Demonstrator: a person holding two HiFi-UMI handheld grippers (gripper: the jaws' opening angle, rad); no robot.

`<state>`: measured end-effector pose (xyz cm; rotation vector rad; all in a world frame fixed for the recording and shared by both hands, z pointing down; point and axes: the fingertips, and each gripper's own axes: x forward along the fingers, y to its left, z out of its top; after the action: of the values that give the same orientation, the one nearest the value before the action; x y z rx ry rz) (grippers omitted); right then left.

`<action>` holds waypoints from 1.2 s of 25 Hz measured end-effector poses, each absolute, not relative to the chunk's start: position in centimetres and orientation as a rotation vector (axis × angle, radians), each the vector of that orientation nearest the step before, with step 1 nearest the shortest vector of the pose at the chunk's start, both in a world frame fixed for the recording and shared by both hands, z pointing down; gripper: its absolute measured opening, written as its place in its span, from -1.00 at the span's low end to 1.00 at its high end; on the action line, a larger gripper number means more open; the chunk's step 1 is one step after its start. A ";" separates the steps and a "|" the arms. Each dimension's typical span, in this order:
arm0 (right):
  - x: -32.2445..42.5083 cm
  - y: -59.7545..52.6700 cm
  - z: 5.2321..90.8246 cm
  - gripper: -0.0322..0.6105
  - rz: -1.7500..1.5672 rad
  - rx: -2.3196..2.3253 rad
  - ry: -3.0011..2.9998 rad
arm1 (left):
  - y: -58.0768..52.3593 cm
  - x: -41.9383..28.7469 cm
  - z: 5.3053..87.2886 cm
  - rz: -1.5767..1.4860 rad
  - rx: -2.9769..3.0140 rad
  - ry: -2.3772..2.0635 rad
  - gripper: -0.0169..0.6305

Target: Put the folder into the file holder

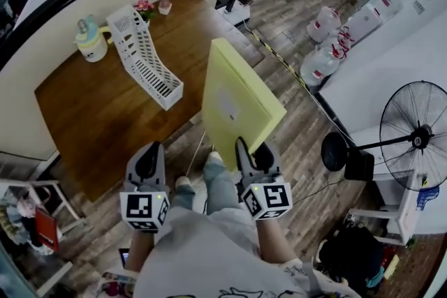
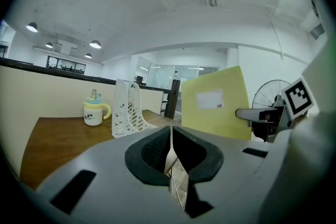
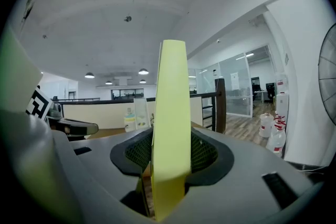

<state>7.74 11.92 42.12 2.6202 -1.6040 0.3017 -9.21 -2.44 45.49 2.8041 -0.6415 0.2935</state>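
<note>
A yellow folder (image 1: 234, 105) stands on edge in the air, off the table's near right corner, with my right gripper (image 1: 251, 153) shut on its lower end. In the right gripper view the folder (image 3: 172, 113) fills the gap between the pads edge-on. The white slotted file holder (image 1: 143, 56) stands empty on the brown table (image 1: 105, 115), ahead and to the left of the folder. My left gripper (image 1: 148, 157) hangs beside the right one, short of the table's near edge, jaws together and empty. Its own view shows the file holder (image 2: 128, 107) and the folder (image 2: 215, 107) beyond it.
A lidded mug (image 1: 91, 40) sits left of the file holder; a small flower pot (image 1: 145, 8) and a pink cup (image 1: 165, 7) sit behind it. A curved partition bounds the table. On the wooden floor at right are a standing fan (image 1: 418, 136) and several water bottles (image 1: 325, 45).
</note>
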 end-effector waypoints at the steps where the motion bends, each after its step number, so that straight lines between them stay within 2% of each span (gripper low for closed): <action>1: 8.0 11.5 42.1 -0.36 0.300 2.608 -1.616 | -2.7 -9.3 45.5 0.292 2.796 -0.662 -0.90; 8: 11.7 6.8 42.5 -0.36 0.287 2.509 -1.760 | -5.5 -8.3 45.8 0.276 2.737 -0.858 -0.90; 21: 21.3 -3.3 42.8 -0.36 0.287 2.139 -2.166 | -9.0 -0.9 44.7 0.221 2.560 -1.332 -0.90; 30: 21.7 -7.6 42.8 -0.36 0.285 1.883 -2.379 | -7.8 -2.1 43.8 0.237 2.398 -1.619 -0.90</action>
<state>21.70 -7.61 42.81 1.8834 -2.3786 0.2855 -2.13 -7.82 43.81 2.3978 -1.6188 0.2374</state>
